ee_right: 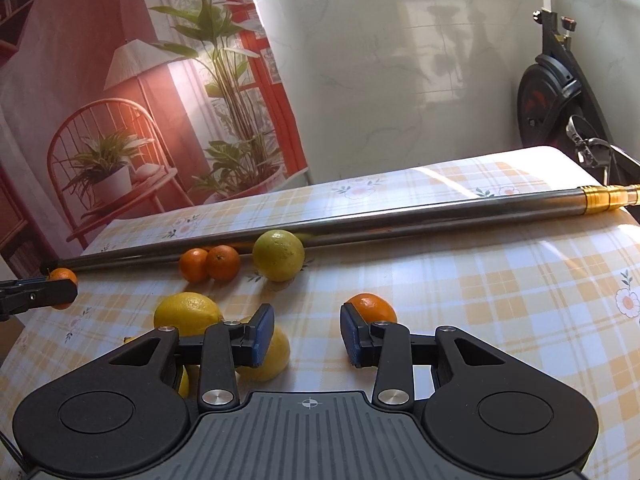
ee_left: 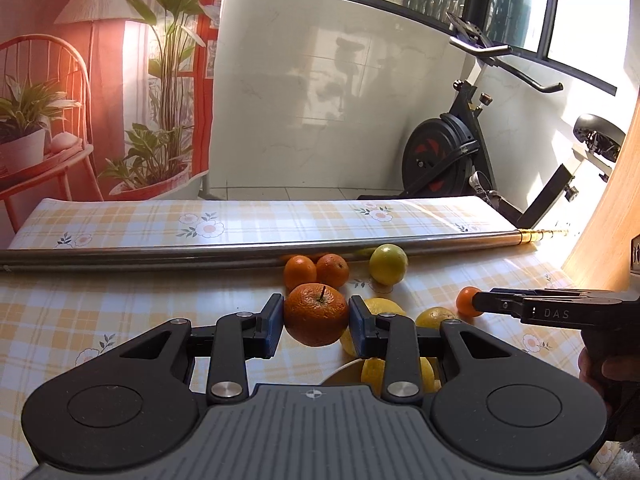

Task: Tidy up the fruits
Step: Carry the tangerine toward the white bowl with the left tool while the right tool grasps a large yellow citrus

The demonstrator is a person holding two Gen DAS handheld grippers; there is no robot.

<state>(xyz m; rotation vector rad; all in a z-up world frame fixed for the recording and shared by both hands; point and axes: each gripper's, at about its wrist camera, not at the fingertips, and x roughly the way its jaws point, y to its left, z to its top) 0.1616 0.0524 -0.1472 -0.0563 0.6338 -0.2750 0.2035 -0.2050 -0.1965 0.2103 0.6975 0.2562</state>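
On my left wrist view, the left hand-held gripper [ee_left: 316, 318] has its blue pads [ee_left: 274, 322] pressed against both sides of a large orange [ee_left: 316, 314], which sits squarely between them, lifted clear of the tabletop [ee_left: 100, 312]; its stem points up and slightly toward the far edge, and being round it has no long axis I can name. Behind it, two small oranges [ee_left: 316, 270] lie touching each other just in front of a metal pole [ee_left: 200, 249] that runs left to right across the cloth, and a yellow-green lemon [ee_left: 388, 264] rests to their right against the same pole. Below the held orange, yellow lemons [ee_left: 380, 306] show partly behind the right finger, some over a white rim I cannot identify. Further right, the right hand-held gripper [ee_left: 478, 304] reaches in from the side, its tip at a small orange [ee_left: 466, 300]. On my right wrist view, the right one's jaws stand wide apart with nothing between them; that small orange [ee_right: 372, 308] lies on the tabletop just behind the right finger [ee_right: 352, 336], and a lemon [ee_right: 268, 356] lies behind the left finger.
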